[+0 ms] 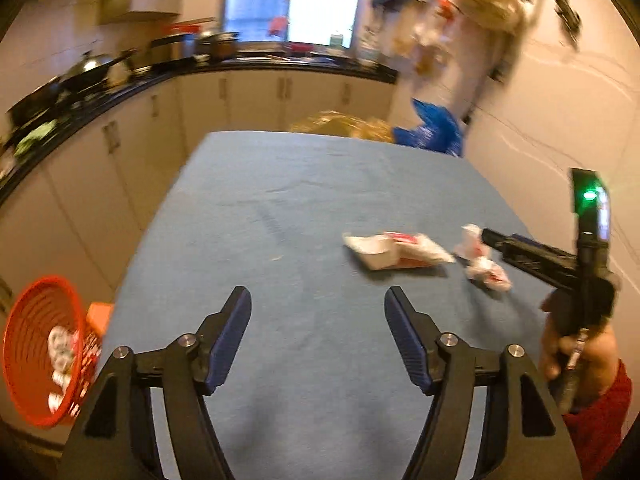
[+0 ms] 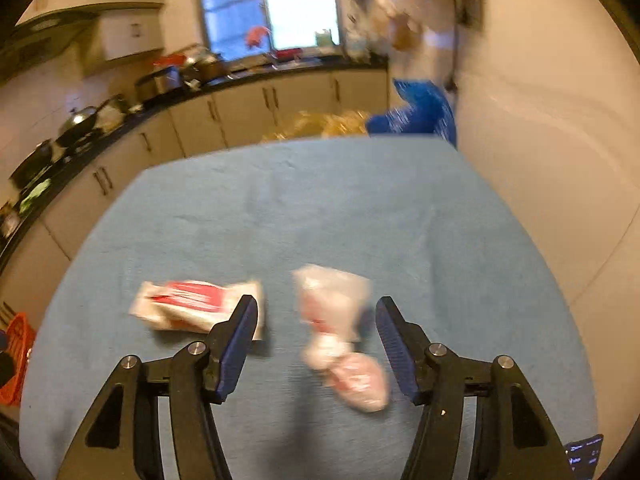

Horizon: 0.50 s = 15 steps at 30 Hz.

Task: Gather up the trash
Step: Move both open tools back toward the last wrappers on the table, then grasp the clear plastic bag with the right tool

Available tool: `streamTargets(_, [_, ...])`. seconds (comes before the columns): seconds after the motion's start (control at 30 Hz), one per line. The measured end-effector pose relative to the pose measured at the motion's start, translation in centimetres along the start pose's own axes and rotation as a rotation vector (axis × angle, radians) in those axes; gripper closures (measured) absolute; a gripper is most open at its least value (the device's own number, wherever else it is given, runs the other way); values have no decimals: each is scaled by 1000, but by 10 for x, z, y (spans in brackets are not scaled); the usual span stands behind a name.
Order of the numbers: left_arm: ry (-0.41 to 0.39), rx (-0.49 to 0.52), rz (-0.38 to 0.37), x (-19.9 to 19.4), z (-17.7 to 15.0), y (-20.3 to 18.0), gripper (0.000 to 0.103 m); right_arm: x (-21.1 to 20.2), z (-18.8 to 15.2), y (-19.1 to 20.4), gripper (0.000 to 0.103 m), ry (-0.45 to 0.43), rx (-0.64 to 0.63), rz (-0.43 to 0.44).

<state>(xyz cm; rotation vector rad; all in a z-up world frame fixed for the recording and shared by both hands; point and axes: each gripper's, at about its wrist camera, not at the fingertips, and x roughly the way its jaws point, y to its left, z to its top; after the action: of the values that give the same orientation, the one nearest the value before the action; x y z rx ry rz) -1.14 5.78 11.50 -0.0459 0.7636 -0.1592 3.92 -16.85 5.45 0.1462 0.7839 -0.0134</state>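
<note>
On the blue tablecloth (image 2: 360, 208) we see two pieces of trash lying near each other but apart. The first is a flattened white wrapper with red printing (image 2: 196, 308) (image 1: 396, 254), lying flat toward the left of the right wrist view. The second is a crumpled white-and-red plastic wrapper (image 2: 340, 336) (image 1: 486, 266), twisted in the middle and bunched at both ends. Both are blurred, and we cannot read any writing or brand on them.

Our right gripper (image 2: 316, 344) hangs over the cloth with its fingers spread wide, and the crumpled wrapper lies between them in the wrist view; whether either finger touches it we cannot tell. From the left wrist camera, the same gripper (image 1: 490, 238) reaches in from the right, its tip at the crumpled wrapper. Our left gripper (image 1: 318, 336) is also spread wide, holding nothing, above bare cloth nearer than both wrappers.

Off the table's left edge sits a red mesh basket (image 1: 32, 360) with white-and-red scraps inside. Beyond the far edge we see a blue plastic bag (image 2: 416, 112) and a yellowish bag (image 1: 344, 124), with a dark kitchen counter (image 1: 120, 92) carrying pots along the left.
</note>
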Motion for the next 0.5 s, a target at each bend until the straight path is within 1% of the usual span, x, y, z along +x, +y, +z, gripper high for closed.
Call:
streamTargets(0.07, [28,36,-10,13,12,-18,33,15,-2,-12,37,32,26,1])
streamTargets(0.13, [59,66,-32,27,23,-31,33,25,-4,-14,37,64,28,15])
streamTargets(0.2, [76,85,-26,39,31,-42,32,32,-8,-11,43,99,41,48])
streamTargets(0.27, [92,128,-31,54,41,-56,26,38,-11,-16,61,136,39,52])
streamTargets(0.3, [92,145,-28,59,42,-62,24,40,-11,-18,62,141,42,57])
streamTargets(0.33, [93,162,-9,69,47,-68,24,40,-13,-19,65,143,47,71])
streamTargets(0.37, [107,175,-5,81,51,-73,23,36,-14,-20,67,133,47,79])
streamTargets(0.43, [154,176,-28,108,59,-81,23,29,-14,-25,67,96,65,68])
streamTargets(0.5, [189,179,-33,131,63,-86,23,25,-20,-29,67,84,96,89])
